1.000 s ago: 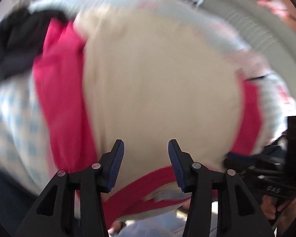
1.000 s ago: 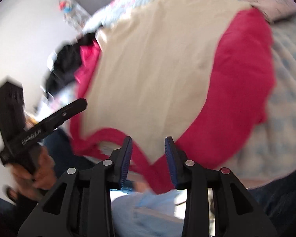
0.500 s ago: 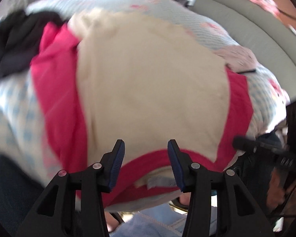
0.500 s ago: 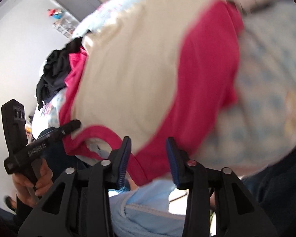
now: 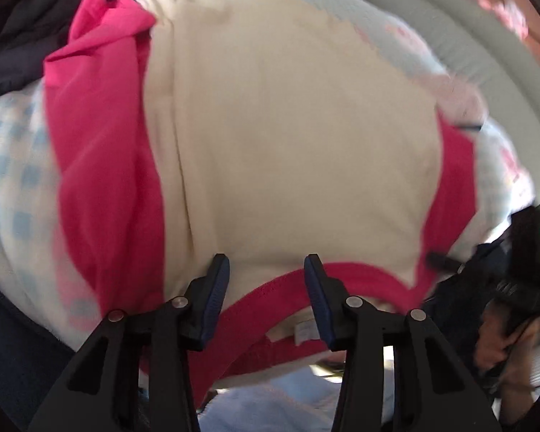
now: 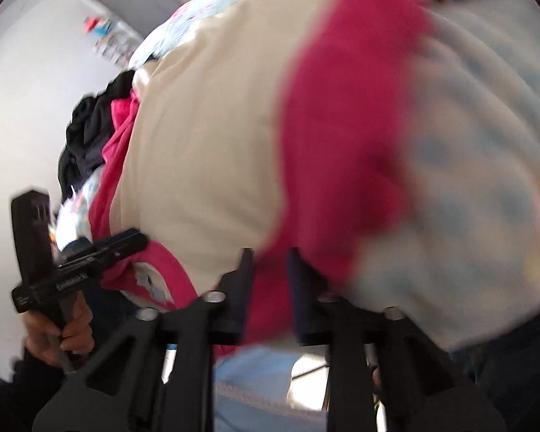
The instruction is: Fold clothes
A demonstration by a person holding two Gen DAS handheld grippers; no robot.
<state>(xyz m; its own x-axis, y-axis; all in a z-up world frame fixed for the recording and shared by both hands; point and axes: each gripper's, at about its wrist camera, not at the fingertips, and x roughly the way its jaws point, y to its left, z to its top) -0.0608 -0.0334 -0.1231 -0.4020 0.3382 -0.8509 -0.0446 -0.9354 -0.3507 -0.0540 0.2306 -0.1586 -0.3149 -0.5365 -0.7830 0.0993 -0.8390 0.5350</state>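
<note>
A cream shirt with pink sleeves and a pink collar (image 5: pixel 288 136) (image 6: pixel 205 151) lies spread on a blue-checked bed cover (image 5: pixel 14 180). My left gripper (image 5: pixel 266 270) hovers at the collar, its jaws closing slightly. Cream cloth and pink collar band show between them, and the pads do not press. The right wrist view shows that gripper (image 6: pixel 118 244) from the side, at the collar. My right gripper (image 6: pixel 270 262) is at the shirt's pink shoulder, and its jaws are closing with pink cloth filling the gap. Its finger (image 5: pixel 439 261) shows at the right edge of the shirt.
A heap of dark clothes (image 5: pixel 36 18) (image 6: pixel 90 133) lies at the far left corner of the bed. A grey padded edge (image 5: pixel 468 54) runs along the far right. Light blue cloth (image 5: pixel 288 396) hangs below the near edge. A white wall (image 6: pixel 25 108) stands to the left.
My right gripper slid to the right along the near edge onto the pink shoulder, and its jaws narrowed around the cloth. The left gripper stayed at the collar.
</note>
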